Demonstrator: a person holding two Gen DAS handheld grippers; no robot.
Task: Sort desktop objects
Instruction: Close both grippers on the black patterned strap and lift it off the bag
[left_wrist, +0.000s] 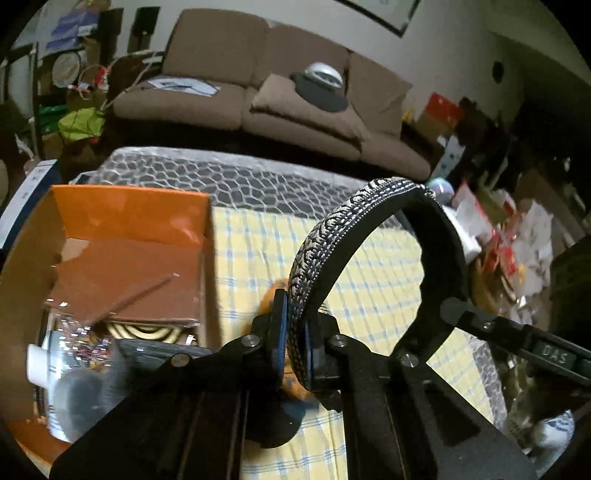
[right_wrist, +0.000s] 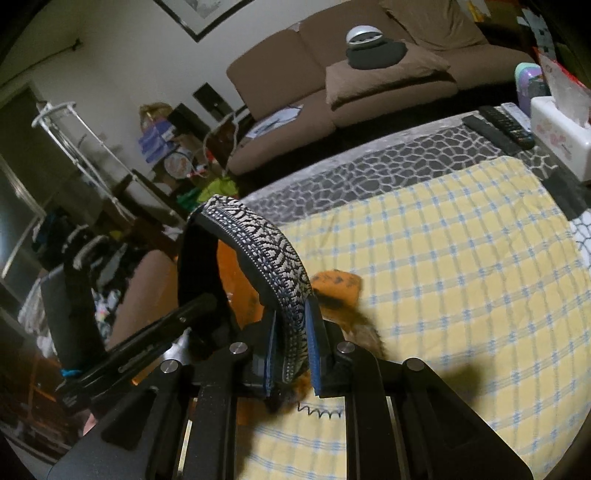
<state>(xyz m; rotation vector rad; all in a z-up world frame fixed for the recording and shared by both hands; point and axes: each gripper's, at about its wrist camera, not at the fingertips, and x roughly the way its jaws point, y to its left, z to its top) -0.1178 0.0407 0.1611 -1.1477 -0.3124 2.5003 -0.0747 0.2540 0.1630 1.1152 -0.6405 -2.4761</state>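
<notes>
Your worktop (right_wrist: 461, 258) carries a yellow checked cloth, with an orange box (left_wrist: 122, 218) at its left. Both tools slant downward, lifted above the cloth. Your left tool (left_wrist: 293, 343) and right tool (right_wrist: 291, 347) each pinch one patterned strap (left_wrist: 332, 236), arching between them. "DAS" reads on the right tool's side.

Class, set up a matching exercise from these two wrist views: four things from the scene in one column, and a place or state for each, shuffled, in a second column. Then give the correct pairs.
Things
1. patterned strap
2. orange box
3. remote controls
4. brown cushion

Places or states
A. lying at the table's far edge
B. clamped between the jaws of both grippers
C. on the sofa
D. open, with items inside it

Pairs: 1-B, 2-D, 3-A, 4-C
</notes>
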